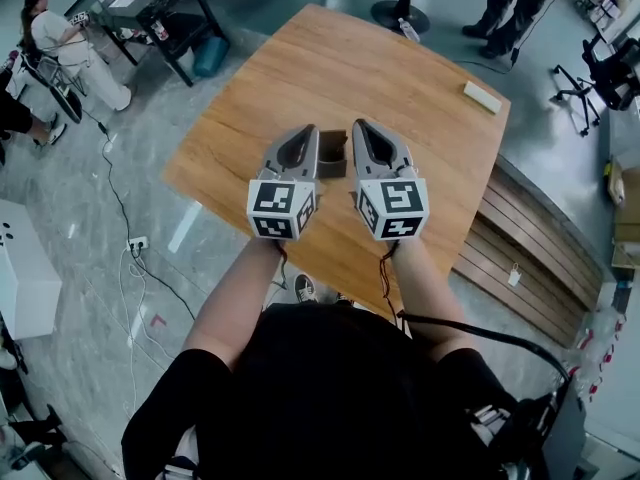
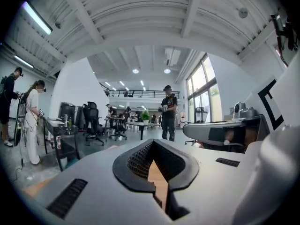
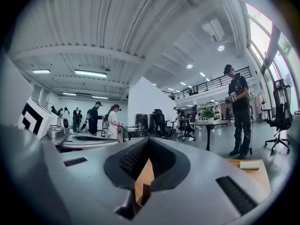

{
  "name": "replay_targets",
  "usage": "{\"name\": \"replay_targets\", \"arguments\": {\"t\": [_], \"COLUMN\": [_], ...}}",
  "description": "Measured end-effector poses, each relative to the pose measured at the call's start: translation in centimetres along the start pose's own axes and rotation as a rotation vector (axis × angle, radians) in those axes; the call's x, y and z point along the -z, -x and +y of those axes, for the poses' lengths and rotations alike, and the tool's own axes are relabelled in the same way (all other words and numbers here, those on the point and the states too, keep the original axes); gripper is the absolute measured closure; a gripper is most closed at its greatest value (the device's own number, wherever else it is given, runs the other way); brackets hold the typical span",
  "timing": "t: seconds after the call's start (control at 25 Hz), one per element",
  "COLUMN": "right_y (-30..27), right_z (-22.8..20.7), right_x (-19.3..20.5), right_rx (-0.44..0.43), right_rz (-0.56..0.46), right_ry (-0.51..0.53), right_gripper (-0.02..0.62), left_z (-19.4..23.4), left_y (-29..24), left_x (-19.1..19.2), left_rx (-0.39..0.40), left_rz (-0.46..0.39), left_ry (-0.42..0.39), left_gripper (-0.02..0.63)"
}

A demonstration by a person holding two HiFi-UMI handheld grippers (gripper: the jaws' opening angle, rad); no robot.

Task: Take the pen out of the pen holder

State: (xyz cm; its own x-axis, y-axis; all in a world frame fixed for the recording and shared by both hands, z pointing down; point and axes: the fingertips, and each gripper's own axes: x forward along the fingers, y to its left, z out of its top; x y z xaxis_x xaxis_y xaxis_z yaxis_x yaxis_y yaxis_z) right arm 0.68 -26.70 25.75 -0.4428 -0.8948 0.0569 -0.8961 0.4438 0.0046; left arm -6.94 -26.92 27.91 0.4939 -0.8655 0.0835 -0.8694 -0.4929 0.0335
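Note:
Over the wooden table [image 1: 400, 78] I hold both grippers side by side, pointing away from me. A dark brown box-shaped pen holder [image 1: 333, 155] stands on the table between their tips, partly hidden by them. No pen shows in any view. My left gripper [image 1: 308, 133] is shut with nothing in it, its black pads meeting at the tip [image 2: 153, 142]. Just right of the holder, my right gripper [image 1: 362, 128] is shut and empty too, its tips closed [image 3: 149, 140]. Through each jaw hollow only a strip of tabletop shows.
A small white block [image 1: 482, 97] lies near the table's far right edge, also seen as a white block [image 3: 249, 165]. A black cart [image 1: 165, 13], office chairs, floor cables [image 1: 125, 218] and standing people [image 3: 239, 109] surround the table.

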Motion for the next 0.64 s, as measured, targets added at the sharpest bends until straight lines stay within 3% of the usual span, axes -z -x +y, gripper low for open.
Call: {"name": "replay_targets", "arguments": {"t": [0.64], "right_y": [0.10], "right_z": [0.16], "right_x": [0.74], "right_rx": [-0.004], "right_rz": [0.003], "right_ry": [0.002], "right_gripper": [0.581], "left_z": [-0.55], "left_y": [0.04], "left_x": [0.34], "left_rx": [0.022], "left_rz": [-0.001], "left_ry": [0.014], "left_gripper": [0.606]}}
